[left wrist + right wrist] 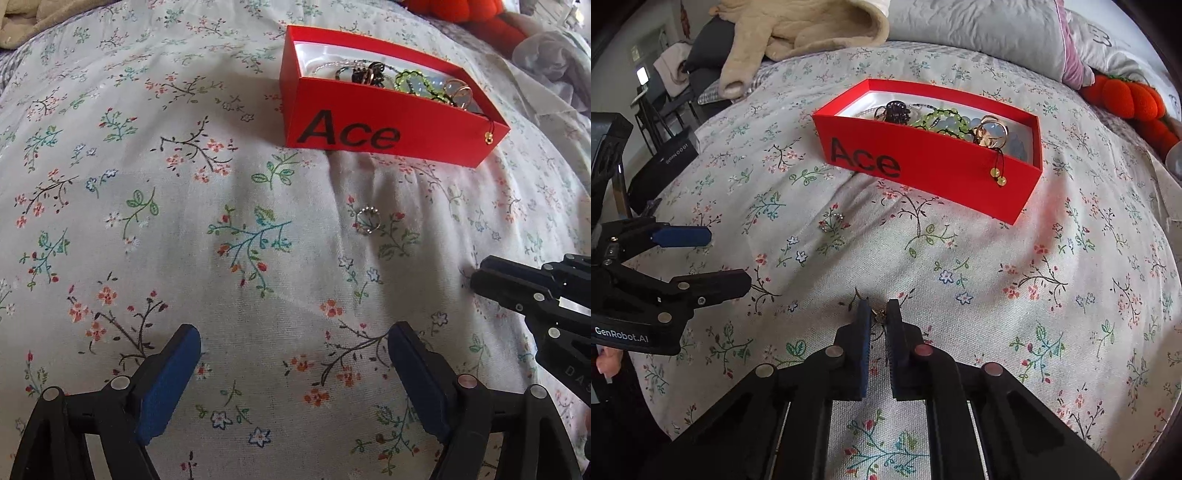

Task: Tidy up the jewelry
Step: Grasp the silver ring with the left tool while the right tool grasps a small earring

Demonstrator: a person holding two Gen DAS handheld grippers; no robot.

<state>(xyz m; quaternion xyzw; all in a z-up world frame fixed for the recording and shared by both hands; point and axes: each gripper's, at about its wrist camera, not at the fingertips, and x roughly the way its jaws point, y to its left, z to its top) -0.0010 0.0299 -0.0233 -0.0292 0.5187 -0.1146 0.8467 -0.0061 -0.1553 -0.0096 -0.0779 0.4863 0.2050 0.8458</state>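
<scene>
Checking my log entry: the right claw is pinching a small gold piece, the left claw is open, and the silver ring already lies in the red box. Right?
Not quite. The silver ring lies on the floral bedspread in front of the red box, not in it, as the left wrist view shows. The rest stands: right claw pinching a gold piece, left claw open.

The bedspread (155, 236) under both tools was pale grey-white, printed with sprigs in coral, teal, green and black. Ahead of the right tool (878, 314), with its black frame and blue pads, the box (934, 173) was bright red with black "Ace" lettering and a white lining, holding green beads (938, 120), gold rings (988, 134) and a dark piece (894, 110)
</scene>
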